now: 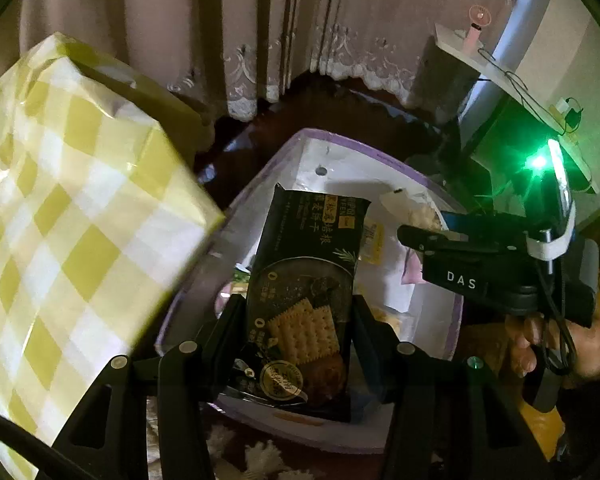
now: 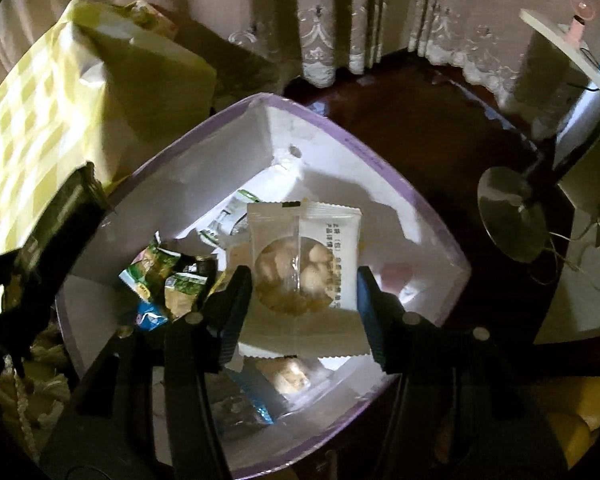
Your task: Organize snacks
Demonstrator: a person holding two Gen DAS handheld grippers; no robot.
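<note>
My left gripper is shut on a black cracker packet and holds it over the open white paper bag with a purple rim. My right gripper is shut on a white clear-window snack packet and holds it inside the mouth of the same bag. Several small snack packets lie at the bag's bottom. The right gripper's body also shows in the left wrist view, to the right of the bag.
A yellow-and-white checked bag stands to the left of the white bag; it also shows in the right wrist view. Curtains hang behind. A white shelf and stand base are at the right on a dark floor.
</note>
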